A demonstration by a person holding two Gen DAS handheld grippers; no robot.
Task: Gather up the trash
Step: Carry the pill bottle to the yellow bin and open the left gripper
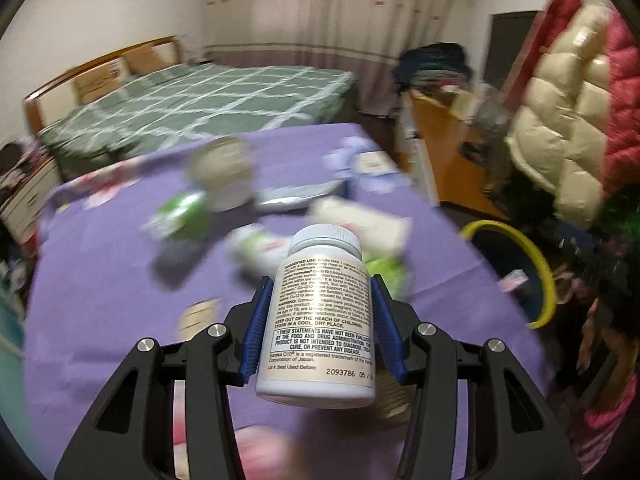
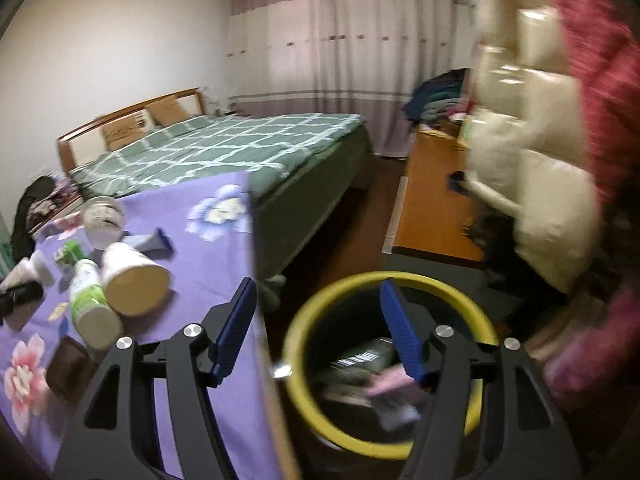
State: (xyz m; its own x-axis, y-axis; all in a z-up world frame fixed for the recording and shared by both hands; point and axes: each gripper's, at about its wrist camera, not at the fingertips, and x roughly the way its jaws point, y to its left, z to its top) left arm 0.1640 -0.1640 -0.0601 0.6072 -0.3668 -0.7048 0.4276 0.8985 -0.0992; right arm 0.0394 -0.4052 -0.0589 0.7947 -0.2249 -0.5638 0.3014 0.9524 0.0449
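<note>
Left gripper (image 1: pixel 318 320) clamped on white pill bottle (image 1: pixel 318 316), cap pointing away, held above purple tablecloth (image 1: pixel 100 280) amid blurred litter. Right gripper (image 2: pixel 316 332) spread, nothing between blue pads (image 2: pixel 400 332), over yellow-rimmed bin (image 2: pixel 298 320) beside table, trash already inside.

- The pill bottle (image 1: pixel 318 316) sits between the left gripper (image 1: pixel 320 320) pads, above the table (image 1: pixel 100 280).
- Behind it, blurred containers lie on the table.
- The bin (image 2: pixel 384 380) stands right of the table's edge, with the right gripper (image 2: pixel 318 332) above its rim.
- The bed (image 2: pixel 240 148) lies behind the table.
</note>
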